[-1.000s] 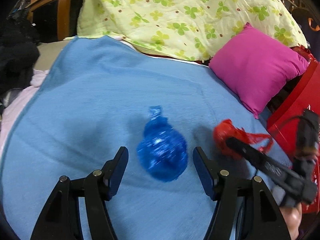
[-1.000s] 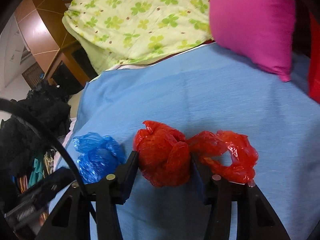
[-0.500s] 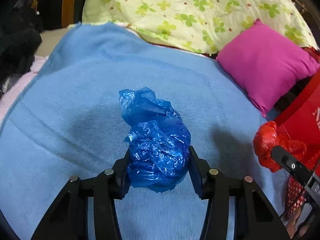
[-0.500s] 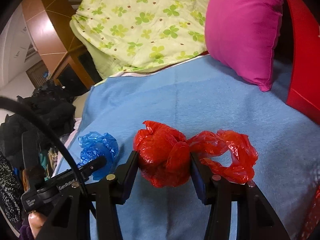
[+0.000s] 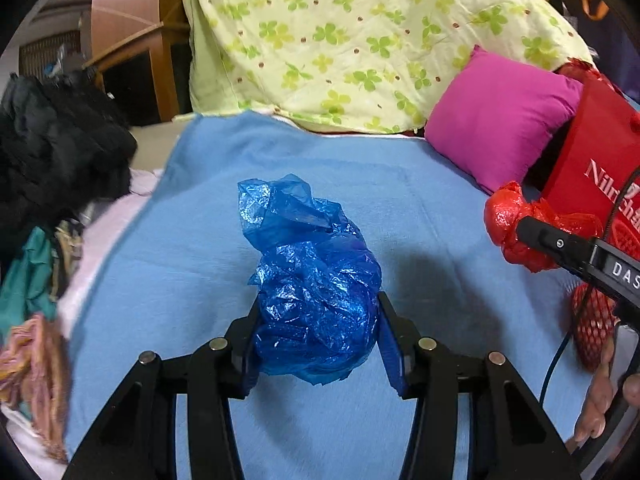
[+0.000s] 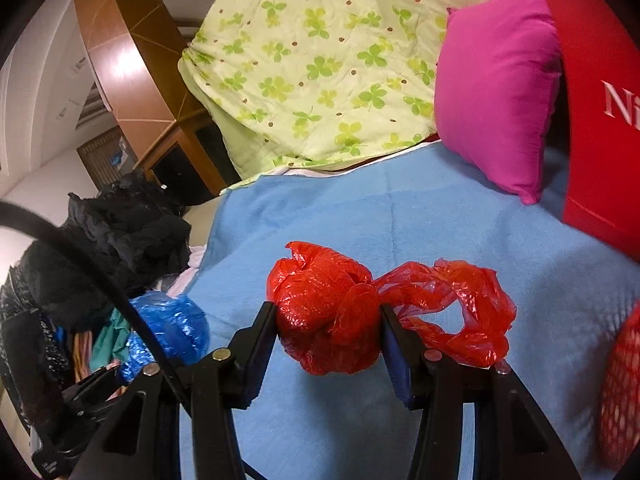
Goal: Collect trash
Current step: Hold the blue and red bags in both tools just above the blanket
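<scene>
A crumpled blue plastic bag (image 5: 316, 292) hangs above the blue blanket (image 5: 192, 248), and my left gripper (image 5: 318, 340) is shut on it, pads pressed into both sides. A crumpled red plastic bag (image 6: 332, 312) with a loose loop trailing right is held the same way by my right gripper (image 6: 328, 344), also lifted off the blanket (image 6: 400, 224). In the left wrist view the red bag (image 5: 508, 220) and the right gripper show at the right edge. In the right wrist view the blue bag (image 6: 168, 328) shows low at the left.
A pink pillow (image 5: 500, 116) and a green clover quilt (image 5: 360, 40) lie at the back of the bed. A red bag with white lettering (image 5: 592, 160) and red netting (image 5: 592, 328) stand at the right. Dark clothes (image 5: 52, 152) are piled at the left, beside a wooden cabinet (image 5: 128, 44).
My left gripper closed on the blue bag and lifted it off the blanket. My right gripper, holding the red bag throughout, rose and moved toward the red bag at the right.
</scene>
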{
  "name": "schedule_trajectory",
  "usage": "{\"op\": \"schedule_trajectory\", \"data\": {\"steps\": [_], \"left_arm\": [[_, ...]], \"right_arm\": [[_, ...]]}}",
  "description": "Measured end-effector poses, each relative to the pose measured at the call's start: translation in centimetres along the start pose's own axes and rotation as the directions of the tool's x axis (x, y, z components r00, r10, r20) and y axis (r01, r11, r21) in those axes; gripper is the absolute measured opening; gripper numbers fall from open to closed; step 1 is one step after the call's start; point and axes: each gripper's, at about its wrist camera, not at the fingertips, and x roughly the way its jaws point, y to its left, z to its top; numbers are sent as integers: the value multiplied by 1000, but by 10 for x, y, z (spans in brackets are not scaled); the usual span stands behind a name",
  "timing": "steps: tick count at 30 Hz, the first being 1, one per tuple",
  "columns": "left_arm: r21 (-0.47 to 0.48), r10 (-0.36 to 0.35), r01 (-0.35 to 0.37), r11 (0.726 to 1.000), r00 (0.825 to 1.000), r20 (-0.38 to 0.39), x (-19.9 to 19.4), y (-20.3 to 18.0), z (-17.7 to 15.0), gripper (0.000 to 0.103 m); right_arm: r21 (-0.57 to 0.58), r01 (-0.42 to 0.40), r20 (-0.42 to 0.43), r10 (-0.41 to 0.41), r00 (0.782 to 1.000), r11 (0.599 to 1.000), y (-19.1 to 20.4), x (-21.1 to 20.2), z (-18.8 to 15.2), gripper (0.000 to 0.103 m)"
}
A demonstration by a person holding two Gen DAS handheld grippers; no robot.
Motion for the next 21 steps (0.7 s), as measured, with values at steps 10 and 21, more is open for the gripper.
{"op": "schedule_trajectory", "data": {"steps": [10,21], "left_arm": [[44,16,-19,999,998,53,-51,-2,-15,52],[67,33,-37,997,997,65,-61,-4,-28,52]], "right_arm": [[26,-9,21,8,1000,1000,13,-51,-43,53],[29,8,12,-8,1000,1000,12,-72,-63,53]]}}
